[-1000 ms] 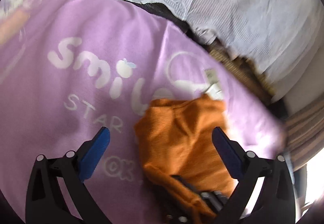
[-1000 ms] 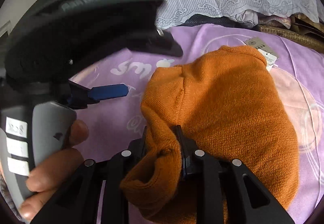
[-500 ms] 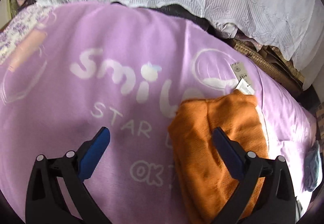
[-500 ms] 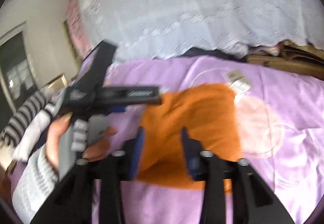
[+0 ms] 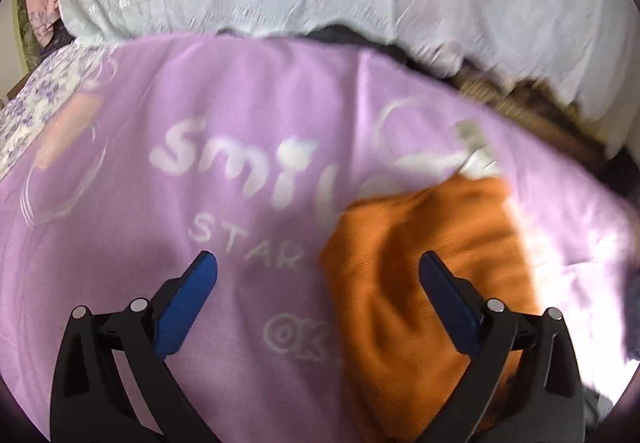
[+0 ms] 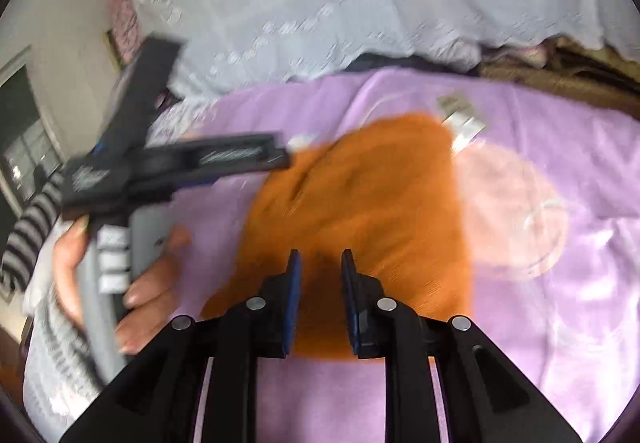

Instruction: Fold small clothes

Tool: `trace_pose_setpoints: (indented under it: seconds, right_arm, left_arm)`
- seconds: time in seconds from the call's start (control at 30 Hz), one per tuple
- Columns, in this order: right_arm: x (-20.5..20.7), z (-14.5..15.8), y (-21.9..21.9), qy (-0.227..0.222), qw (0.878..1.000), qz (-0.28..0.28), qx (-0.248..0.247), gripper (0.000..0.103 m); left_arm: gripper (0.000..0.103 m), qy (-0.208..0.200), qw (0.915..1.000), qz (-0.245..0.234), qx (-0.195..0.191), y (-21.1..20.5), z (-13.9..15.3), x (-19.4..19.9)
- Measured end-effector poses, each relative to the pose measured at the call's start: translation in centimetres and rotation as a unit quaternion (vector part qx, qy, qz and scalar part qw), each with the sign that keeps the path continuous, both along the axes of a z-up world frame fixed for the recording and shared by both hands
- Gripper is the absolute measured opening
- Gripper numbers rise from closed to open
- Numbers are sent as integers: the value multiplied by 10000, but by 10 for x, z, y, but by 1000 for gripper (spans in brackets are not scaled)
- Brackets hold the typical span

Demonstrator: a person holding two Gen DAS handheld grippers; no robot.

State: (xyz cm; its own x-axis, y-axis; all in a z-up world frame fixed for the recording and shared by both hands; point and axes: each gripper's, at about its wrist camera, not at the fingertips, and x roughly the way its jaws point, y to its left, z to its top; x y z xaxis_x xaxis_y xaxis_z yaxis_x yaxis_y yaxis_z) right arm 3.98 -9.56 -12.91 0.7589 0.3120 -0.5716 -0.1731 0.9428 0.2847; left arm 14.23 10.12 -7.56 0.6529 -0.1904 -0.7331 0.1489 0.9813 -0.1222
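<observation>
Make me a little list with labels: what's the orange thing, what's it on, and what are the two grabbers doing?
orange thing: folded sweater, lying flat
tags: paper tags at its far end
under it: purple blanket printed "smile"
left gripper: jaws wide open, empty, above blanket and sweater edge
right gripper: jaws partly open, holding nothing, over the sweater's near end
picture: blurry

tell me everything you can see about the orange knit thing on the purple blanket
The orange knit garment looks like a small ribbed sweater, folded into a rough rectangle with soft creases. It lies flat on the purple blanket, partly covering its white lettering. Paper tags stick out at its far edge. Neither the left tongs nor the right tongs grip it.
</observation>
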Motion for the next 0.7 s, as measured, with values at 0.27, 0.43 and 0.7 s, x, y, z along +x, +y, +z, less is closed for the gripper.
trace_pose_setpoints:
  seconds: [0.27, 0.43, 0.7]
  right_arm:
    - [44, -27, -46, 489, 9966, -382, 550, 15]
    - [34, -25, -47, 362, 9970, -355, 589, 15]
    - [4, -4, -43, -118, 9992, -360, 155, 22]
  left_arm:
    - [99, 451, 9977, -259, 439, -39, -49, 10]
    - [99, 321, 9980, -145, 526, -39, -42, 3]
    - [99, -361, 9955, 40, 876, -43, -18, -41]
